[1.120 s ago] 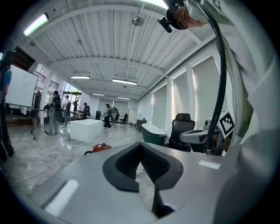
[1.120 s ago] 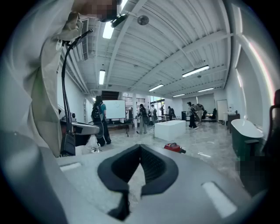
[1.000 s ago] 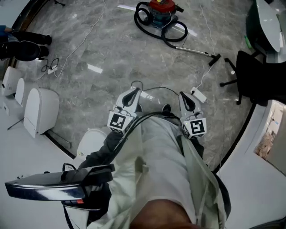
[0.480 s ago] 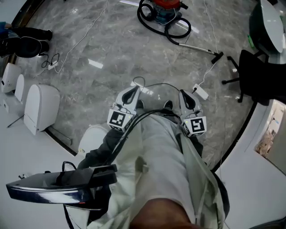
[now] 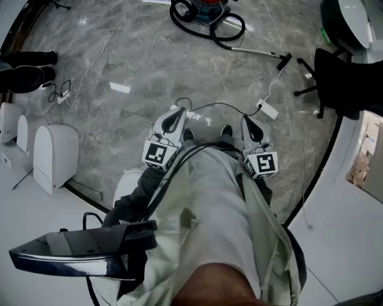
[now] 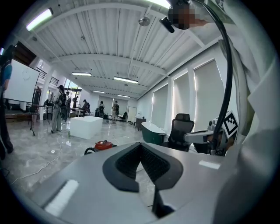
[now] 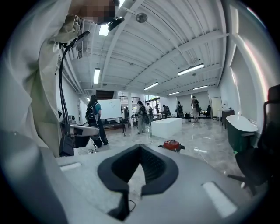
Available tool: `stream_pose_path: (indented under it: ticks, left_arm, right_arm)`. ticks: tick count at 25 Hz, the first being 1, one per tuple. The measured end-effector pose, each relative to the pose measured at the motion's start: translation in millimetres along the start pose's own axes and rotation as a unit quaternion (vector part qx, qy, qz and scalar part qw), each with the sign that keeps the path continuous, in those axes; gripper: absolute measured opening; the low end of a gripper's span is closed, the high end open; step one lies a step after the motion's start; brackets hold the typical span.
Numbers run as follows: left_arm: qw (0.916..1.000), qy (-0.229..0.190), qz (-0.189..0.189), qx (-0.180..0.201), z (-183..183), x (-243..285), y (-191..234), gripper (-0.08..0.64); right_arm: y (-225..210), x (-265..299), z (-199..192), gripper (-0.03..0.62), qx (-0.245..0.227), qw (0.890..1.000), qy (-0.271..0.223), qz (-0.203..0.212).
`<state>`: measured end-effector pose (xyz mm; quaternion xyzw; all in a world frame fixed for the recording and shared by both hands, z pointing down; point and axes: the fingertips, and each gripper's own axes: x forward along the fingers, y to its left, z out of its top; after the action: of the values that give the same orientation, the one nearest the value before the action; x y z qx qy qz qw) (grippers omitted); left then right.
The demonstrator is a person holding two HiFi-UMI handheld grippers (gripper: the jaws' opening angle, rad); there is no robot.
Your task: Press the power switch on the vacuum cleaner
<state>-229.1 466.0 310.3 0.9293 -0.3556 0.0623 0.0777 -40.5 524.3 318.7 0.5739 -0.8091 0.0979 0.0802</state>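
Red vacuum cleaner has slid to the head view's top edge, switch well beyond reach; my left claw and right claw (both clenched, empty) idle.

Large open-plan hall, showroom-like workspace, not home. Polished grey marble floor spreads wide. High white ribbed ceiling carries long strip lights. Tall windows along one wall. Bathroom fixtures stand loose on floor: white toilets, white rectangular tub, dark green bathtub. Black office chair, whiteboard, people standing in groups far off. White cables and white power strip on floor.
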Motion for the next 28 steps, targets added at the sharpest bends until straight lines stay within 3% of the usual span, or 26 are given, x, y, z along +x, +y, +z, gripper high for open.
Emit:
stream_pose_path:
  ticks: [4, 9, 17, 24, 28]
  left_arm:
    - [1.0000, -0.007, 0.003, 0.004, 1.8, 3.9, 22.5, 0.003]
    - [0.9998, 0.004, 0.001, -0.017, -7.5, -19.9, 37.0, 0.002]
    - [0.9986, 0.001, 0.044, -0.028, -12.4, -47.1, 98.3, 0.002]
    - [0.9961, 0.012, 0.073, -0.047, -23.4, -41.0, 122.6, 0.003]
    - [0.9913, 0.011, 0.124, -0.044, -17.3, -25.7, 161.5, 0.002]
  right_arm:
    - [7.3, 20.7, -0.1, 0.002, -0.003, 1.000, -0.006, 0.002]
    - [34.0, 23.2, -3.6, 0.002, 0.006, 1.000, 0.017, 0.000]
    - [90.1, 66.6, 9.6, 0.002, -0.036, 0.998, 0.020, 0.038]
    - [77.1, 114.1, 11.4, 0.002, -0.017, 0.998, 0.024, 0.063]
    - [61.5, 175.3, 19.7, 0.002, -0.019, 0.994, 0.011, 0.103]
